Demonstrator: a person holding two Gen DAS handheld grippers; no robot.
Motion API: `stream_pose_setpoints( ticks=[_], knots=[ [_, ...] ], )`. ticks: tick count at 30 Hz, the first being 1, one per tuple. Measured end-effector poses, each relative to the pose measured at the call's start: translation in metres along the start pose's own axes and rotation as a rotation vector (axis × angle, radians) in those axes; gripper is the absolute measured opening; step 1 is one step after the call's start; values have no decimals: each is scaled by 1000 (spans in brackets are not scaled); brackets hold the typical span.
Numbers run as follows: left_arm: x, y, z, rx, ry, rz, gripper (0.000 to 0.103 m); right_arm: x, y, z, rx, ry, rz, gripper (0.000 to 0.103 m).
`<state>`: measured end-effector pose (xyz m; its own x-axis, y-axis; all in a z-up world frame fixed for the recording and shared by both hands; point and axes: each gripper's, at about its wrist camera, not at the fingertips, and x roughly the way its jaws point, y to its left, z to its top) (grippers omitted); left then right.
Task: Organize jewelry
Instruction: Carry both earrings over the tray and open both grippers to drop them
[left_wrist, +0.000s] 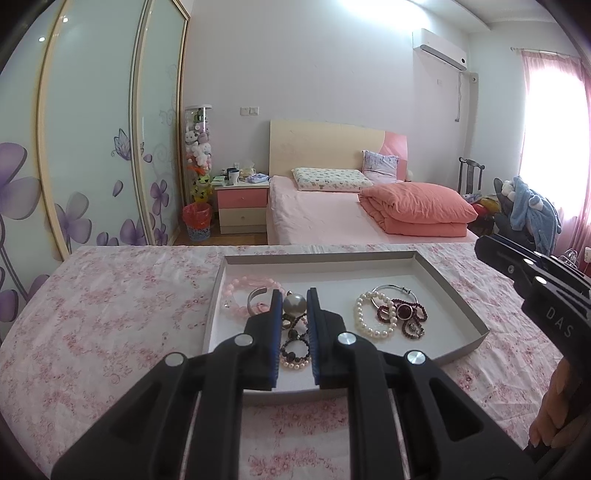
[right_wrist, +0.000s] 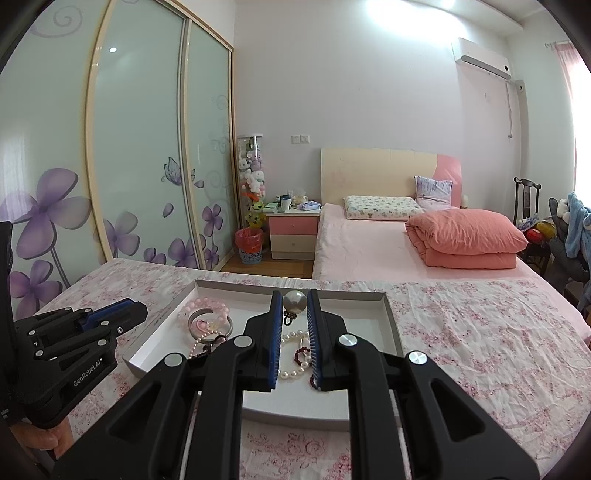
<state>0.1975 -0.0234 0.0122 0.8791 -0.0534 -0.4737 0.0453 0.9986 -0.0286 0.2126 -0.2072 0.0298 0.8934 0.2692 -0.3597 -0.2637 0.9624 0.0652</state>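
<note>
A shallow grey tray with a white floor sits on the floral cloth and holds jewelry: a pink bead bracelet, a silver cuff, a white pearl bracelet, a dark red bead piece and a silver bangle. Both wrist views show a large grey pearl pendant between blue finger pads. My left gripper hovers over the tray's left half. My right gripper is shut on the pearl pendant, lifted above the tray. The left gripper's fingers look nearly closed and empty.
The table wears a pink floral cloth. Beyond it stand a bed with a folded salmon quilt, a pink nightstand, a red bin and sliding wardrobe doors. A chair with clothes is at the right.
</note>
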Motion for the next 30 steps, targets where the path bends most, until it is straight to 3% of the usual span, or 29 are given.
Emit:
stream_pose_setpoints(
  ticks=[20,23,25,30],
  knots=[
    [62,0,3,5,65,-30,14,63,-3,-7,48,87,24,15],
    [67,0,2,-4,75,-41,15,65,-6,-7,58,95,26,25],
    [69,2,2,-10,79,-45,16,63,-9,-7,71,90,22,38],
    [69,16,3,-59,88,-47,17,58,-14,-4,84,80,4,38]
  ],
)
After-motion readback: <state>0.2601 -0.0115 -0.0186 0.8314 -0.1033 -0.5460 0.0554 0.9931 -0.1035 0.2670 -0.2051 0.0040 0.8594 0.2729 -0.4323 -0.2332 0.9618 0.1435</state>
